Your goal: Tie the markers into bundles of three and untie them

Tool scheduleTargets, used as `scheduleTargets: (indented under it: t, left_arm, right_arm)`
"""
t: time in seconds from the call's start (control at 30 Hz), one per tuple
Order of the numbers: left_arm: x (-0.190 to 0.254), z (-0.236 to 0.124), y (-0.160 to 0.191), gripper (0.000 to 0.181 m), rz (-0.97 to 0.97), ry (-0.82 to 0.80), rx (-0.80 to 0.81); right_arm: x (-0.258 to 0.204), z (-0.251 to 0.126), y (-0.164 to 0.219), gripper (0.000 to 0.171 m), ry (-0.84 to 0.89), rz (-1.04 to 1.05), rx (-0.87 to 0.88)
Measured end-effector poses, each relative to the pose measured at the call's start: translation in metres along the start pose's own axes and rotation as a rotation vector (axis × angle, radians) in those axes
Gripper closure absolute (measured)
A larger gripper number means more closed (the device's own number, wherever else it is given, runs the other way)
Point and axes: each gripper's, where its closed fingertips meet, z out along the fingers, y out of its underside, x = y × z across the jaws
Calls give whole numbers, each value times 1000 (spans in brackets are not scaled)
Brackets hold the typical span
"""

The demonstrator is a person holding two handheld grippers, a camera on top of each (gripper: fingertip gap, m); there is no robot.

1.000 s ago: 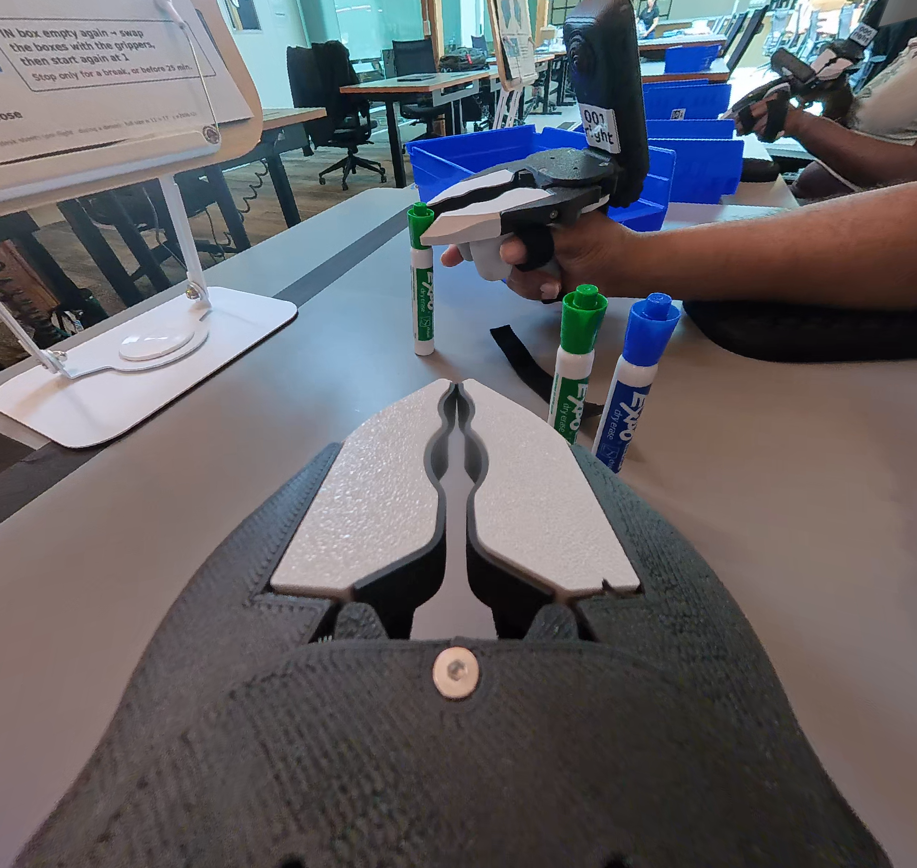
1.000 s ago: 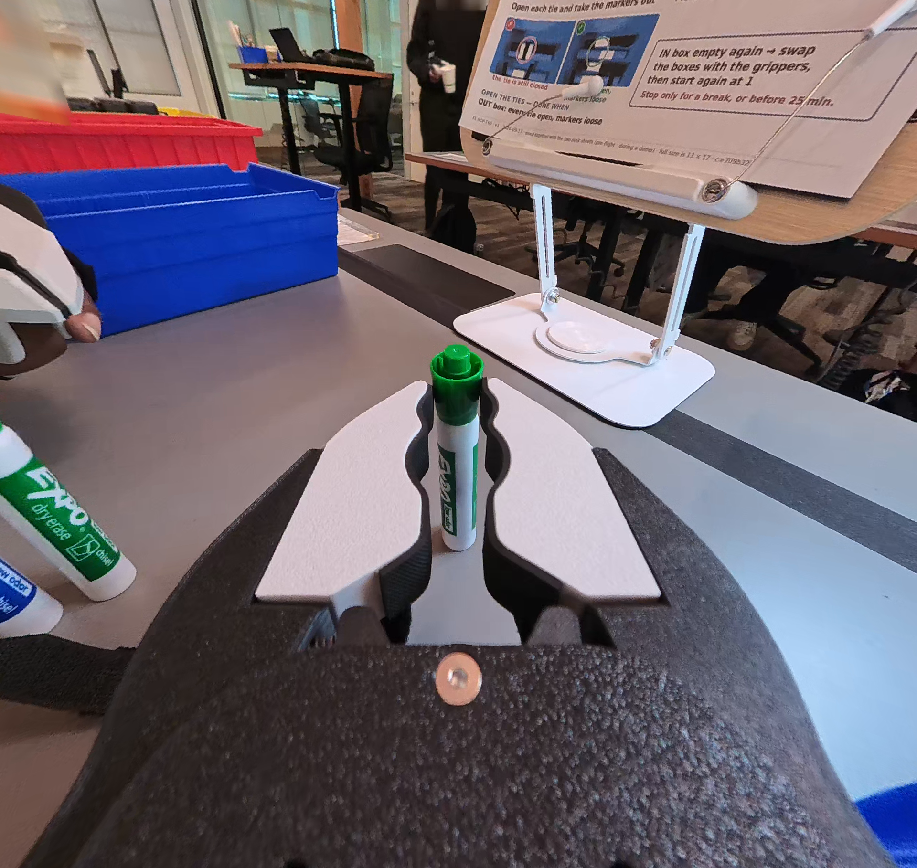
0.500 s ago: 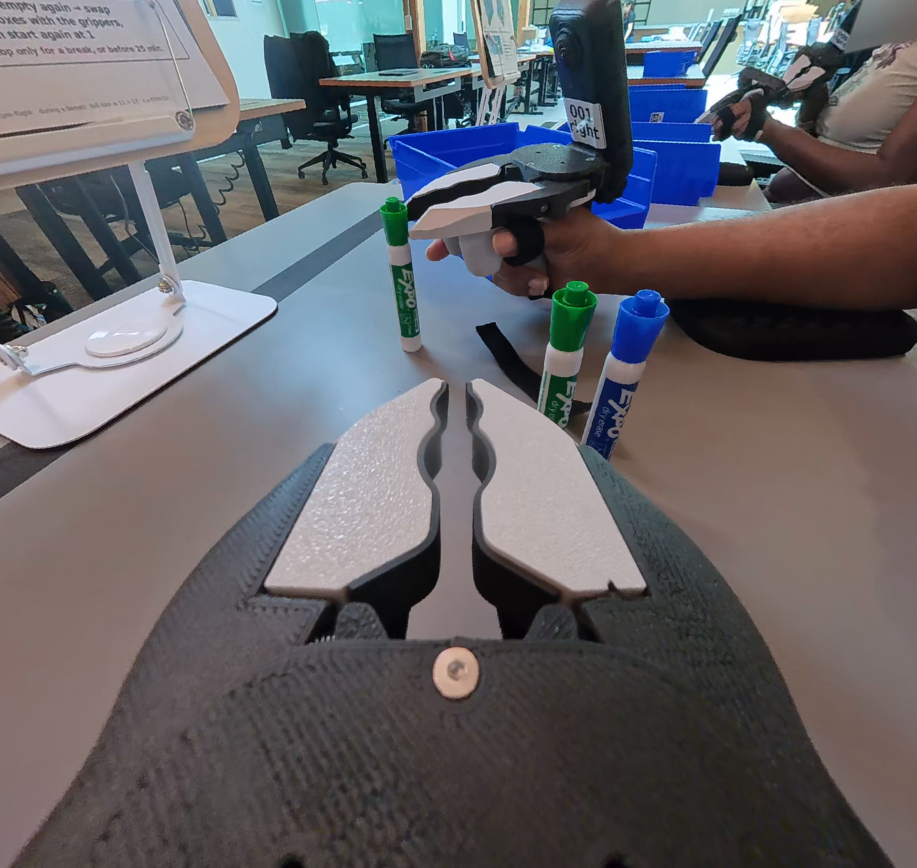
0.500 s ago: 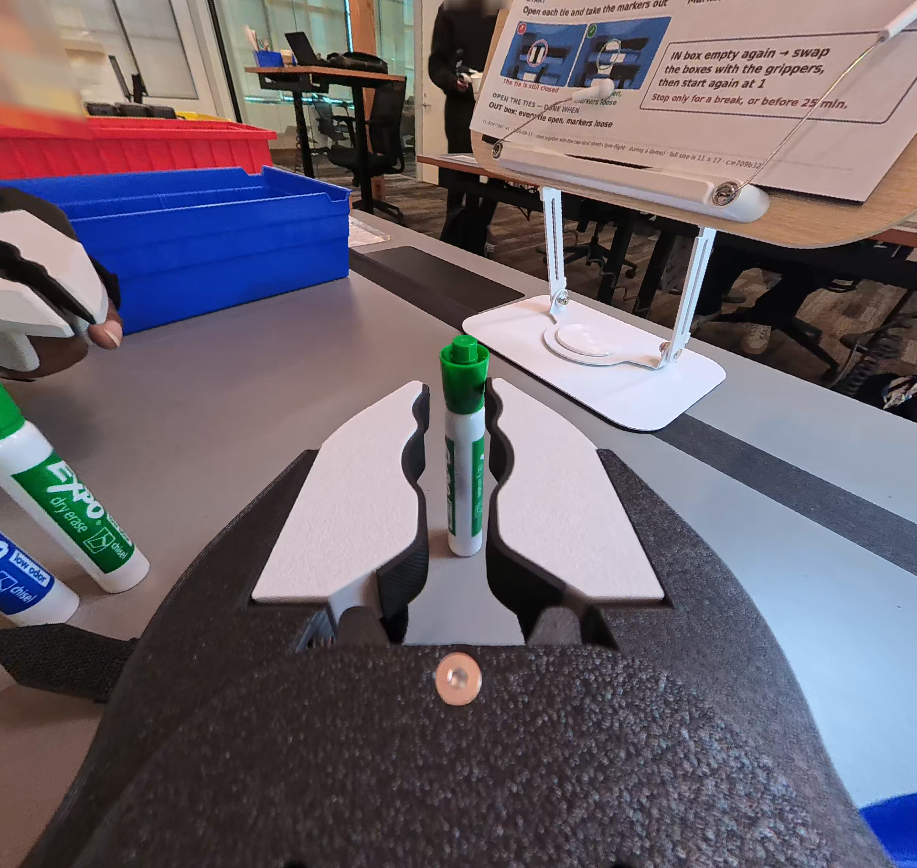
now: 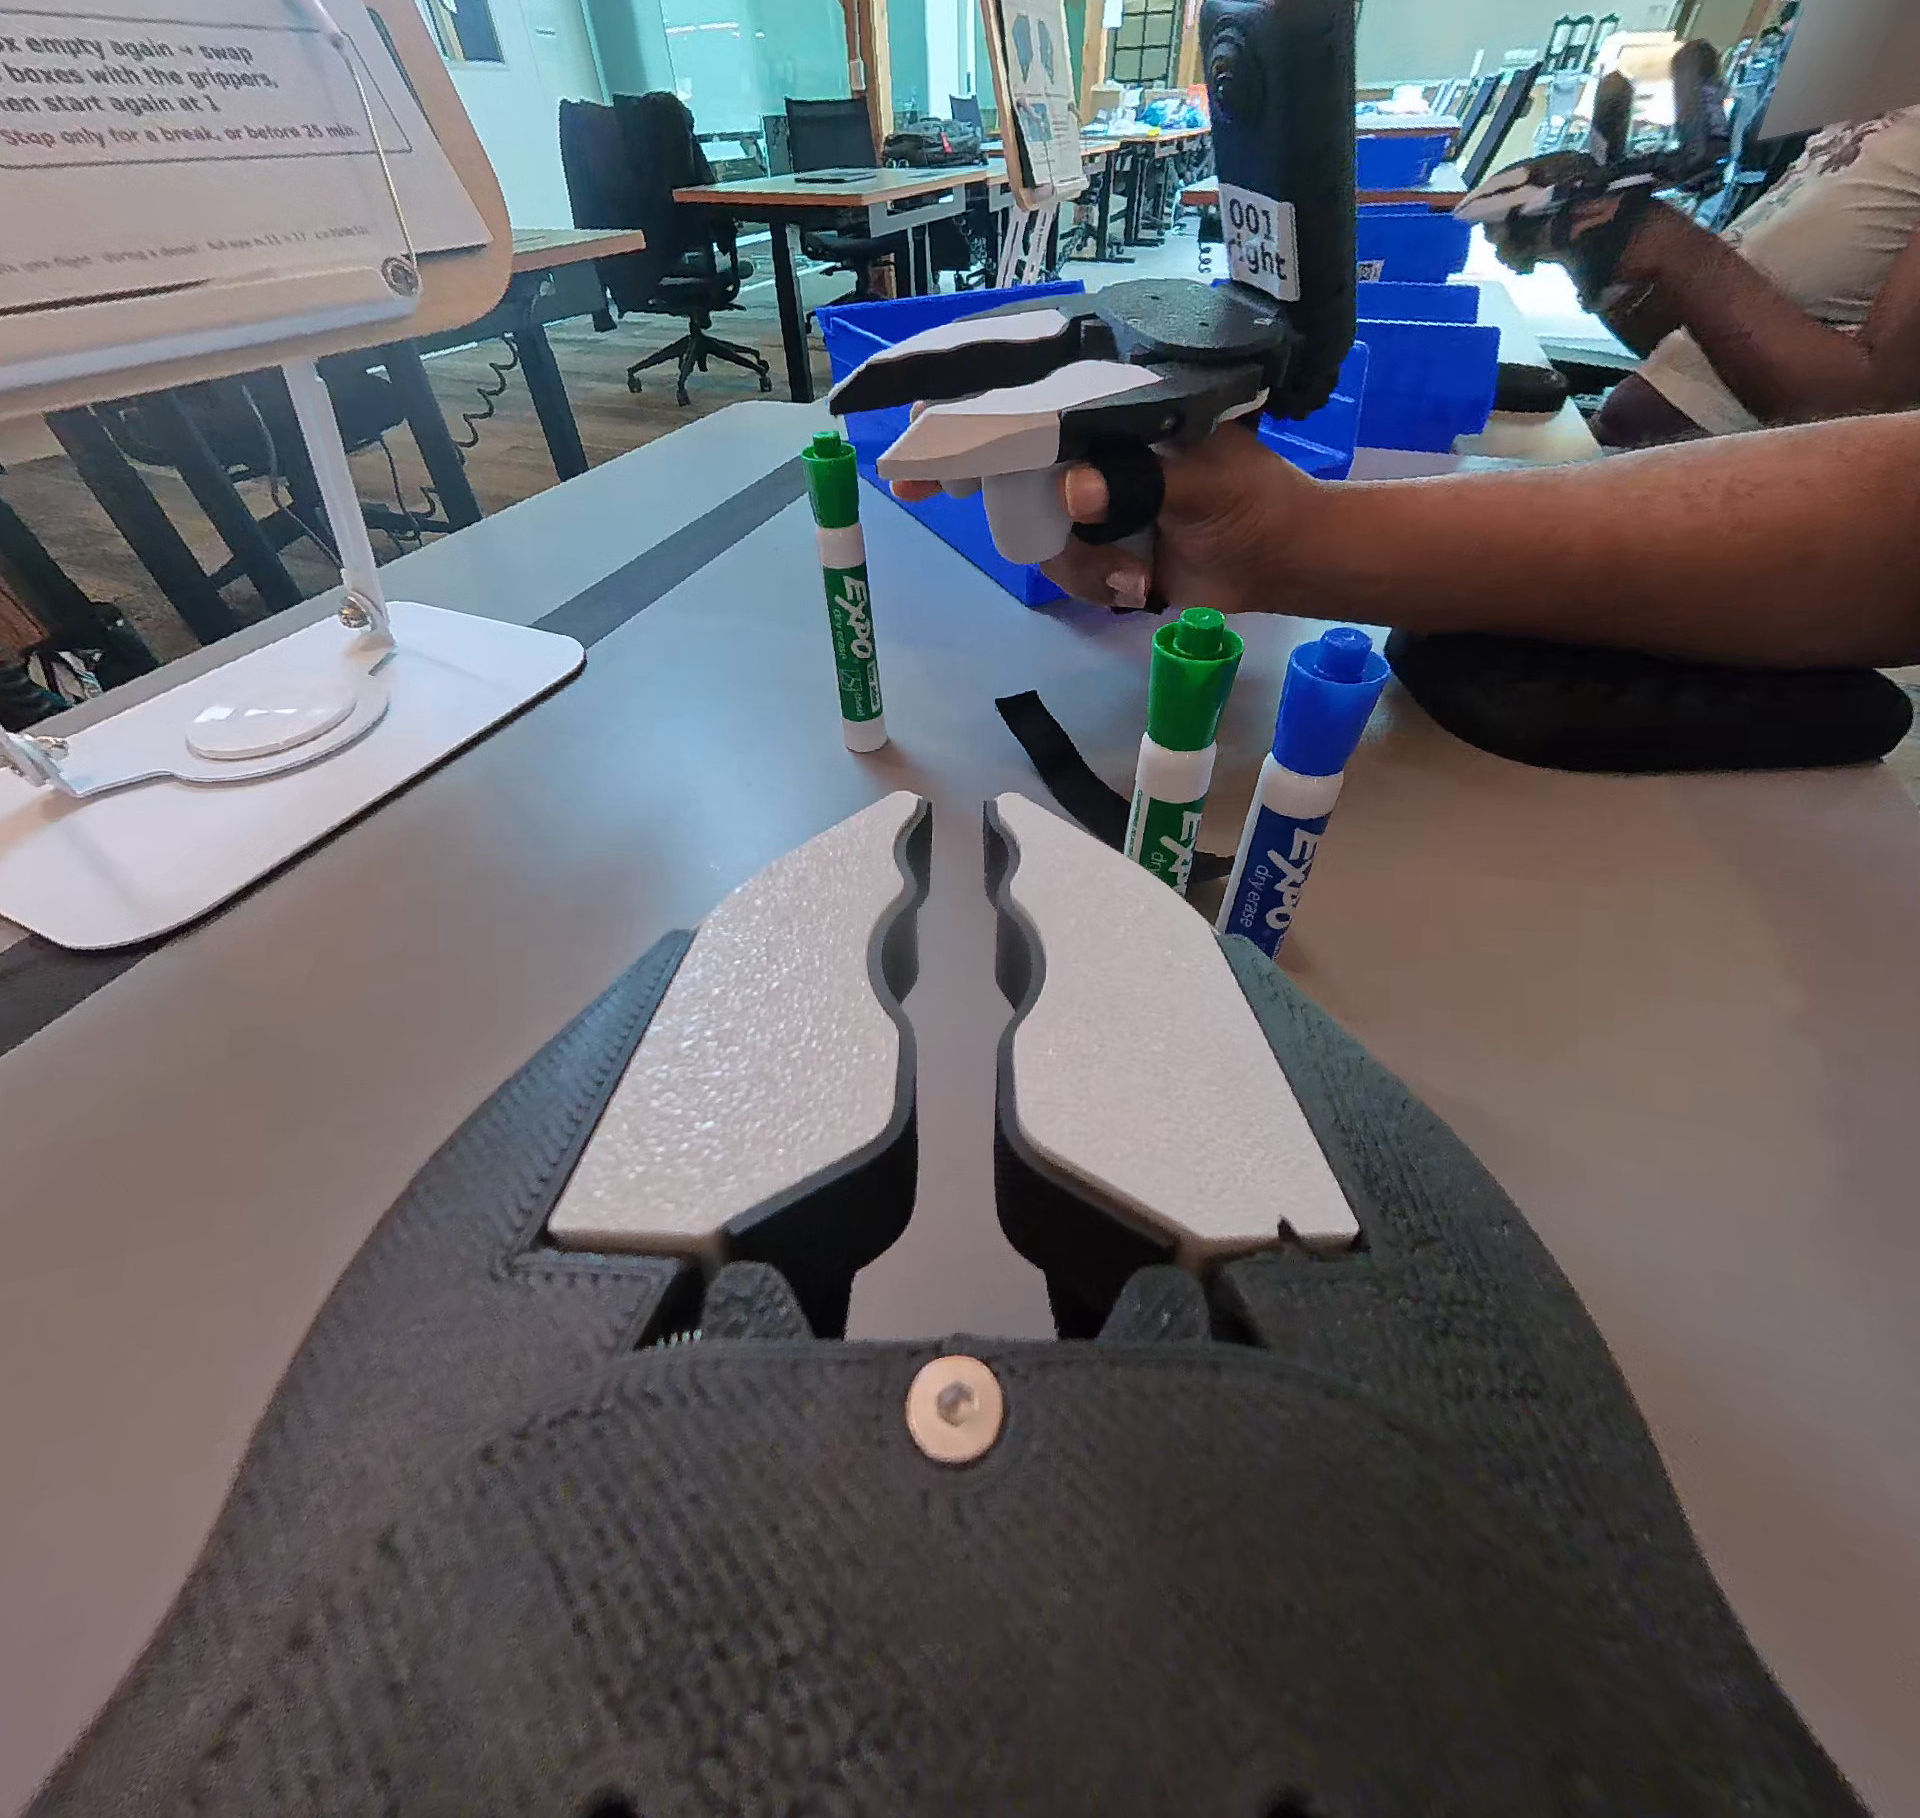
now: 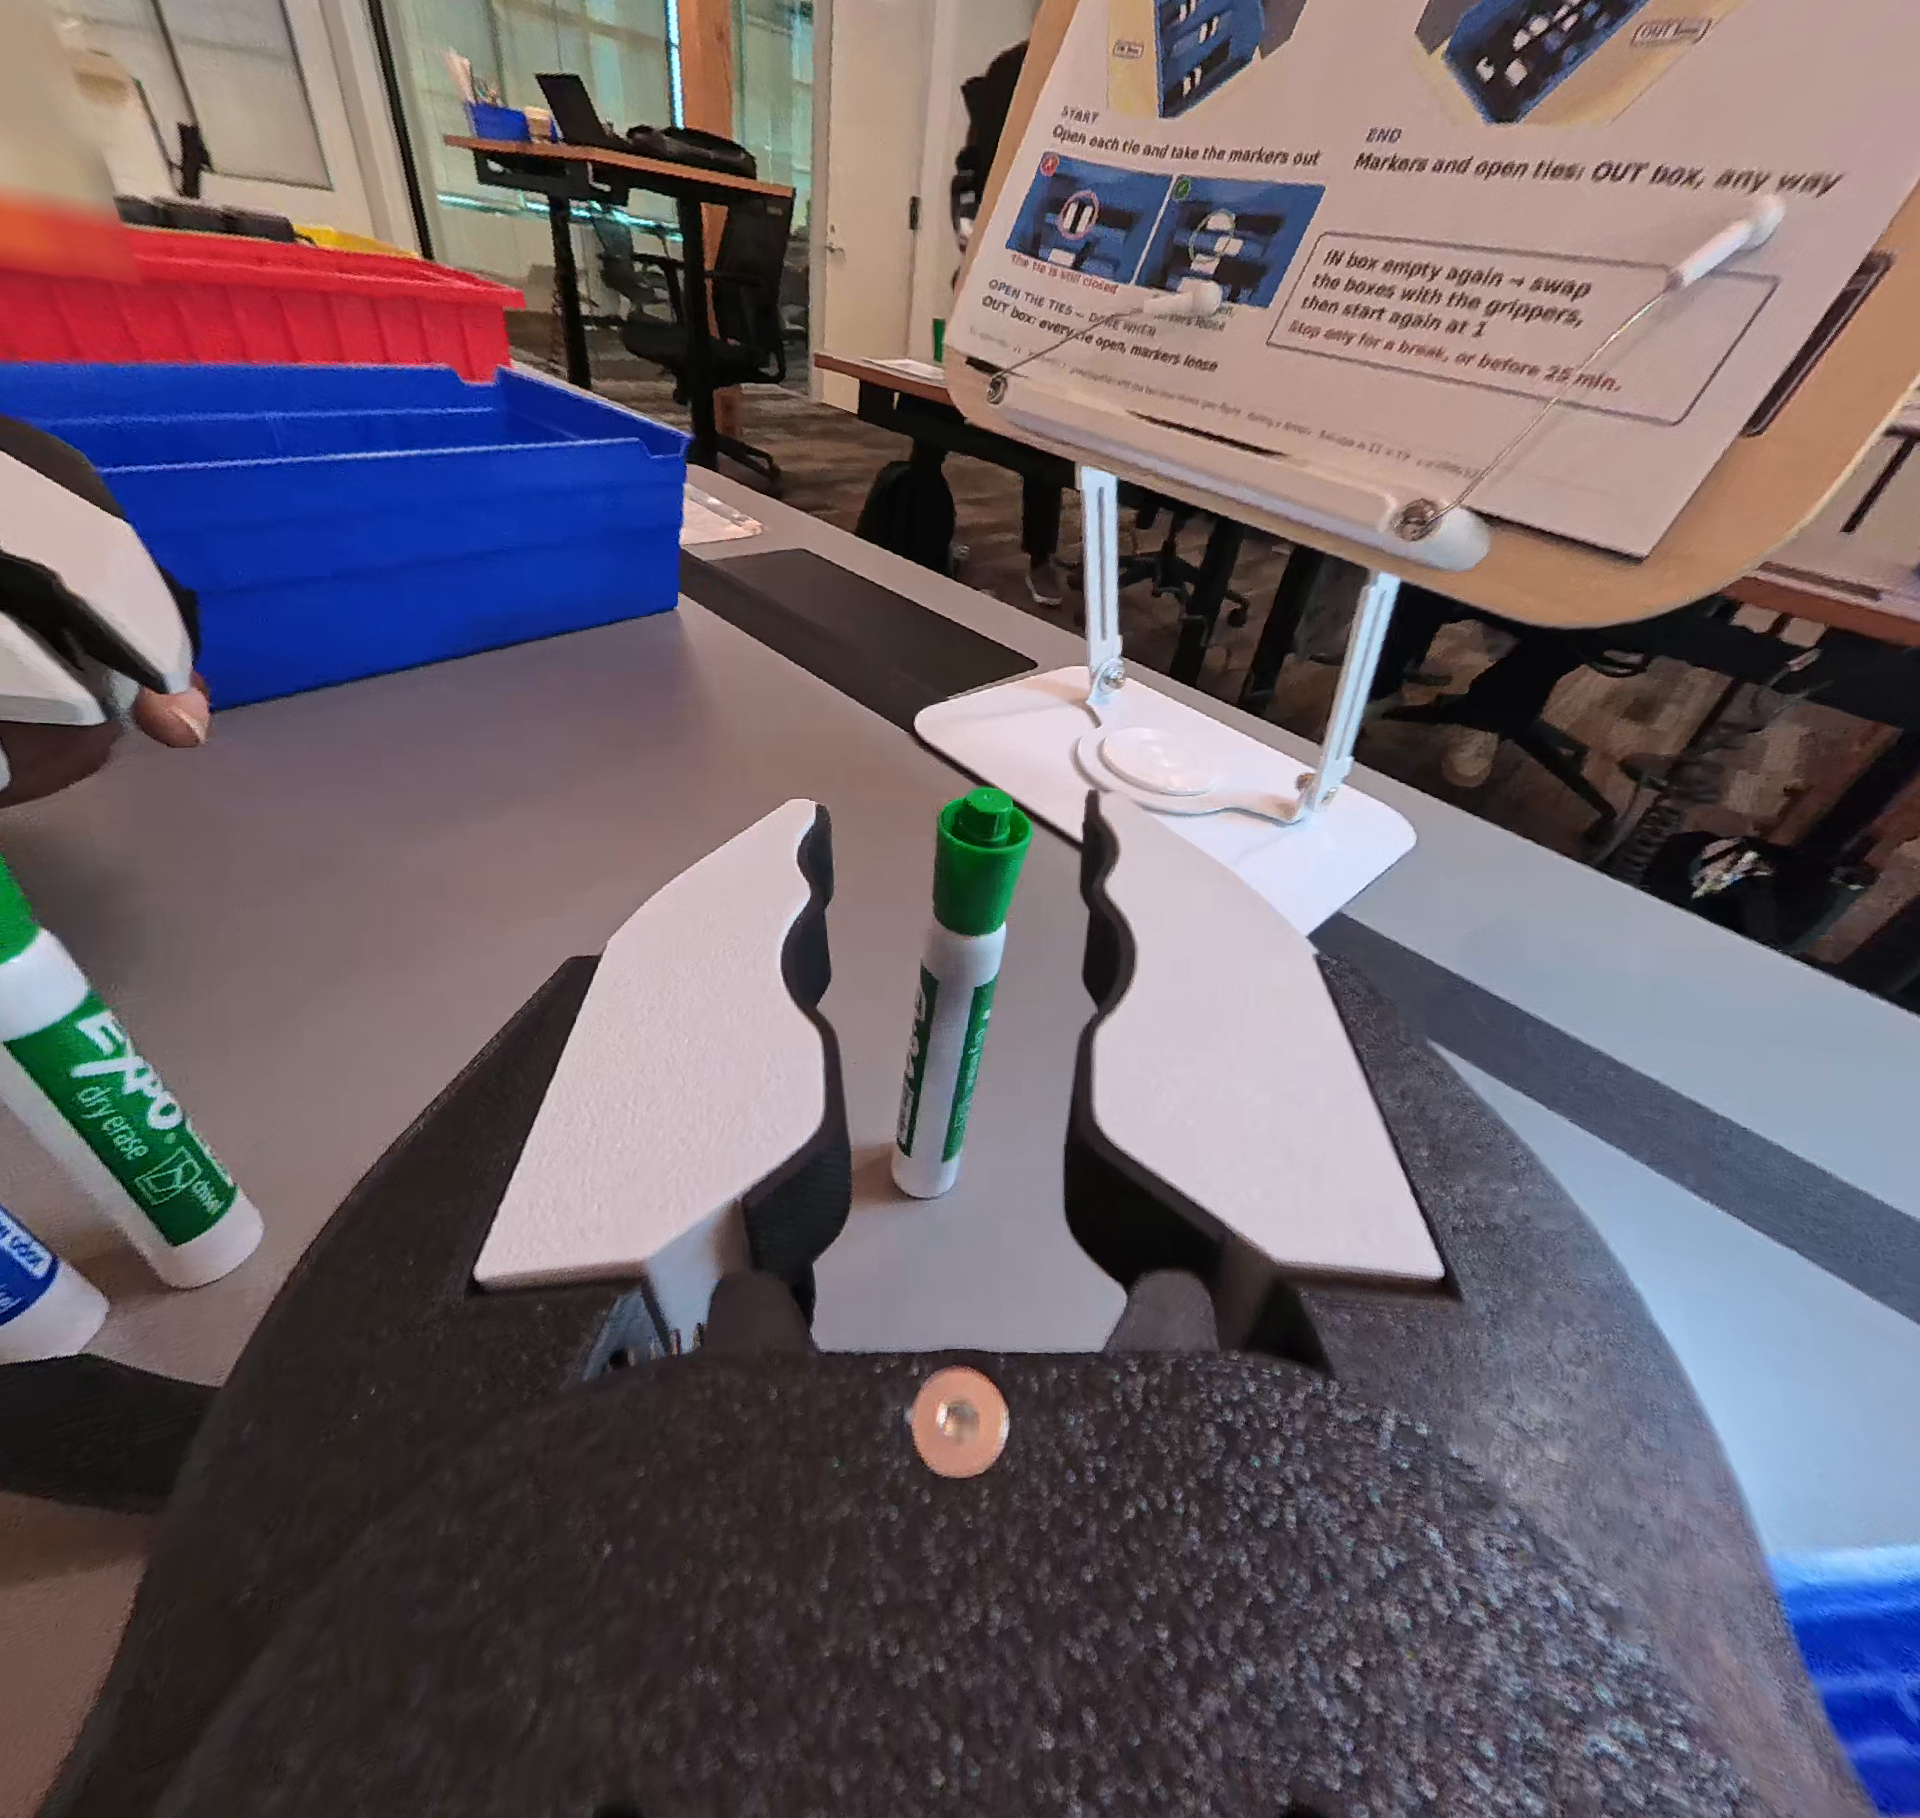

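A green marker stands upright on the grey table between the wide-open fingers of my right gripper, which do not touch it. It also shows in the left wrist view, just below the right gripper. Another green marker and a blue marker stand close together by a black strap lying flat. My left gripper is empty, its jaws a narrow gap apart, just short of that pair.
A white instruction stand is on the left of the left wrist view. A blue bin and a red bin are beyond. A black arm pad lies under the forearm. Left tips to right tips: about 20 cm. My left tips are about 20 cm from the black strap, my right tips only 12 cm.
My right gripper has opened wide and let go of the upright green marker, which stays standing. My left gripper's jaws have parted slightly.
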Motion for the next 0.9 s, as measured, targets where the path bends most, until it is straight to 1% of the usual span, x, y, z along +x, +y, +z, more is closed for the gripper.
scheduleTargets:
  t: [0.07, 0.23, 0.37, 0.43, 0.53, 0.6, 0.63, 0.7, 0.77, 0.8, 0.83, 0.9]
  left_arm:
    - [-1, -1, -1, 172, 6, -10, 3]
    - [-3, -1, -2, 165, 4, -22, 2]
    - [0, 0, -4, 154, 2, -8, 9]
    - [2, 0, -6, 151, 7, 6, 23]
    - [5, -4, -13, 150, 1, 17, 59]
    - [7, -6, -19, 149, -5, 24, 85]
    - [8, -7, -22, 148, -6, 28, 96]
    - [11, -8, -26, 147, 2, 34, 113]
    - [14, -8, -28, 145, 12, 41, 116]
    - [15, -7, -28, 144, 12, 48, 116]
    - [16, -7, -28, 142, 10, 56, 116]
    - [19, -5, -25, 137, 4, 77, 105]
  right_arm:
    - [3, -3, -5, 121, 25, -20, 6]
    - [7, -17, -22, 120, 60, -64, 43]
    - [2, -32, -45, 127, 61, -111, 84]
    - [-3, -41, -60, 131, 45, -112, 112]
    - [-11, -53, -79, 144, 20, -107, 145]
    - [-23, -63, -87, 167, -37, -100, 168]
    - [-29, -67, -89, 171, -65, -93, 174]
    - [-41, -73, -89, 171, -117, -83, 175]
    - [-49, -75, -85, 171, -134, -88, 172]
    - [-53, -75, -81, 169, -142, -90, 159]
    - [-55, -74, -77, 163, -145, -90, 143]
    - [-59, -72, -70, 157, -153, -102, 123]
